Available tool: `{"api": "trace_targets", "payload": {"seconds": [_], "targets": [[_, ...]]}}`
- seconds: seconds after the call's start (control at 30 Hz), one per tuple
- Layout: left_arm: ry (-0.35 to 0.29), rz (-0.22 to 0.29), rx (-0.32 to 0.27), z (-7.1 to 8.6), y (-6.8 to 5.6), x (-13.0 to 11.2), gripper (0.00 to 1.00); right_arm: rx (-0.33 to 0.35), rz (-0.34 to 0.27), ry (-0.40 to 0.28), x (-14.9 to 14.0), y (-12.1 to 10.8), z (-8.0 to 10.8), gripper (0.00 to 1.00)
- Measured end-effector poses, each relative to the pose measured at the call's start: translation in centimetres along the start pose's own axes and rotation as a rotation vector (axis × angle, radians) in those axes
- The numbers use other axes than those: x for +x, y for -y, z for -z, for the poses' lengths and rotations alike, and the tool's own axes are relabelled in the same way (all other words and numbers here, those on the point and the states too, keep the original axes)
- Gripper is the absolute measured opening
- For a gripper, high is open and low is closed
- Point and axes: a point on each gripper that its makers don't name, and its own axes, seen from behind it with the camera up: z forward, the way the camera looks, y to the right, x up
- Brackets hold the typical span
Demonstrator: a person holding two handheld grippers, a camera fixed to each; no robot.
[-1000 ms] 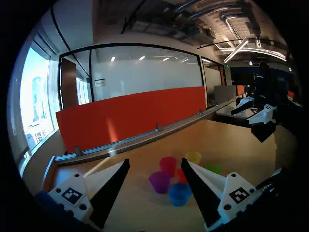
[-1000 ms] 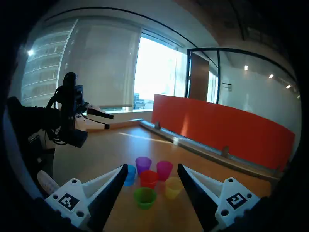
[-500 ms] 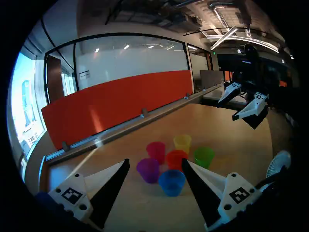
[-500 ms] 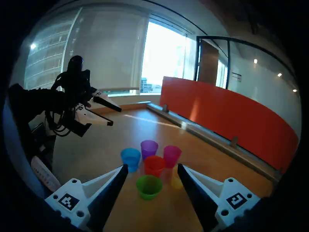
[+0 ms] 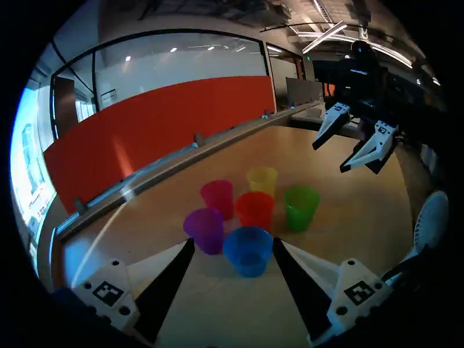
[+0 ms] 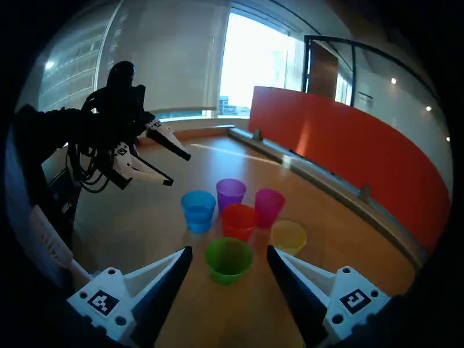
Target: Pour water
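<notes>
Cups (image 5: 255, 209) stood upright, clustered on the table (image 5: 359, 203). The blue cup (image 5: 248, 250) lay straight ahead of the left gripper (image 5: 232, 239), the green cup (image 6: 228, 260) ahead of the right gripper (image 6: 228, 248). Both had their fingers spread and held nothing.

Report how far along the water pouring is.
Done: nothing visible. Six cups stand clustered on the table, none lifted. In hand: nothing. The left gripper is open with the blue cup just ahead, and the right gripper is open with the green cup just ahead. Left: grasp a cup and pour. Whether any cup holds water can't be told.
</notes>
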Motion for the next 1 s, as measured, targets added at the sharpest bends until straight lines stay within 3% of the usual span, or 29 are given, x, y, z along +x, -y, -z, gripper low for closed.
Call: {"api": "trace_targets", "payload": {"seconds": [0.4,1.0], "targets": [[0.076,-0.004,-0.08,-2.7,-2.1,-3.5,1.0,0.027,-0.02,0.069,-3.5,0.0,-2.9,0.99],[0.106,0.012,-0.112,-4.8,-2.8,-5.1,1.0,0.04,-0.022,0.113,-5.8,0.3,-5.1,0.99]]}}
